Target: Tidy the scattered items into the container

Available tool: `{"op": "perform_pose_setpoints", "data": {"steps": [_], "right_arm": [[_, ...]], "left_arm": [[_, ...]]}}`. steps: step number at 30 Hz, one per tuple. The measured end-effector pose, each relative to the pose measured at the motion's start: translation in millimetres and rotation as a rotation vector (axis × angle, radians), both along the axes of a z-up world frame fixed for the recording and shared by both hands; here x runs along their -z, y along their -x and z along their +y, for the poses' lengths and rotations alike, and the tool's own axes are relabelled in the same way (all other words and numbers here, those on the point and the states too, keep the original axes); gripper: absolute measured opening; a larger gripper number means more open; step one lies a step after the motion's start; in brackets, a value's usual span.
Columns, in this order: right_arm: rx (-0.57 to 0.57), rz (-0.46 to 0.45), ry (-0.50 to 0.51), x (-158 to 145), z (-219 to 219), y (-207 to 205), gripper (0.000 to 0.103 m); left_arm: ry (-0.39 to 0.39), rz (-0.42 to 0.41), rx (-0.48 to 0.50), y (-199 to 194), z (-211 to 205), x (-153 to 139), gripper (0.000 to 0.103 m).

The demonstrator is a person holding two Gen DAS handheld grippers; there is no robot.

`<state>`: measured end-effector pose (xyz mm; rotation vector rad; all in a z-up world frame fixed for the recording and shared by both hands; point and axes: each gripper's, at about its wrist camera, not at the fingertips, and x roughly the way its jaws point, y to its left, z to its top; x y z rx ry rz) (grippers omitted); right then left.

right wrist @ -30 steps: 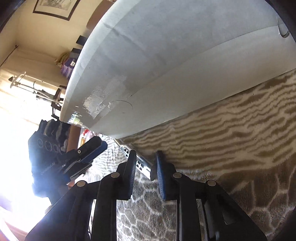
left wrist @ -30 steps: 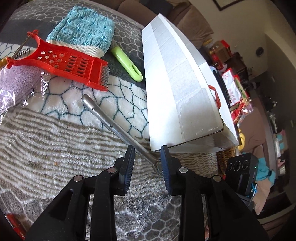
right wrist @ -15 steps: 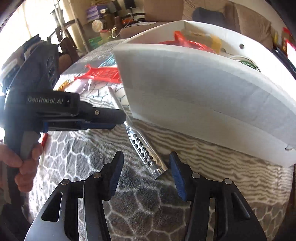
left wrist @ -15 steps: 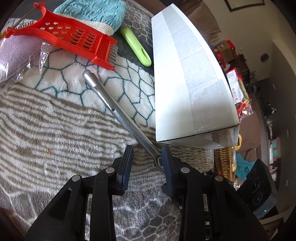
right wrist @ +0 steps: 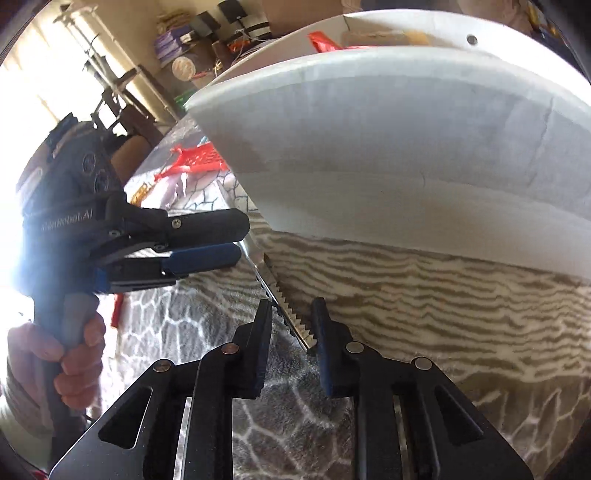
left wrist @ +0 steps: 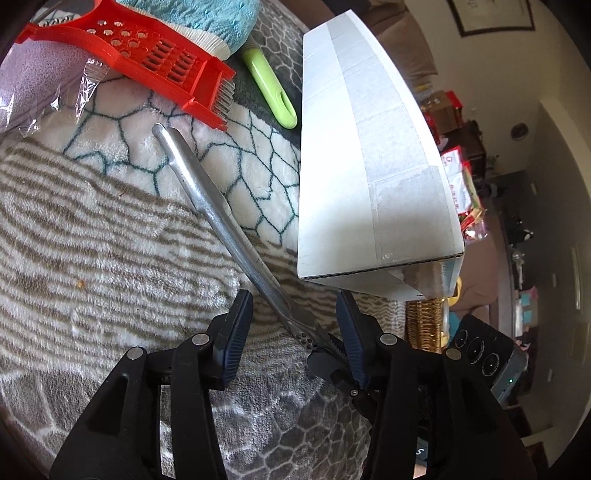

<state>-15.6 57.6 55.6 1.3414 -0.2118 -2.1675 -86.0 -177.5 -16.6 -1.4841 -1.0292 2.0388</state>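
Beside the box (right wrist: 406,147), right tongs (right wrist: 291,314) close around utensil (left wrist: 207,206).

The tongs (left wrist: 221,221) lie on the blanket (left wrist: 92,240), just left of the box (left wrist: 369,166). The grater (left wrist: 147,62) lies behind them, on a bag (left wrist: 40,85). A mitt (left wrist: 207,18) lies behind the grater.

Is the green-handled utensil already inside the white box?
No. In the left wrist view the green-handled utensil lies on the patterned blanket beside the white box, next to the red grater.
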Motion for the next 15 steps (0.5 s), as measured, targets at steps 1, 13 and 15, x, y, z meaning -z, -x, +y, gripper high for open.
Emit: {"op": "perform_pose_setpoints", "data": {"steps": [1,13,15], "right_arm": [[0.017,-0.035,0.064,2,6,4,0.019],[0.262,-0.472,0.838,64,62,12,0.012],[0.253,-0.431,0.766,55,62,14,0.013]], "left_arm": [[0.003,0.002,0.001,0,0,0,0.044],[-0.107,-0.035,-0.043,3,-17,6,0.060],[-0.087,-0.029,-0.039,4,-15,5,0.060]]}}
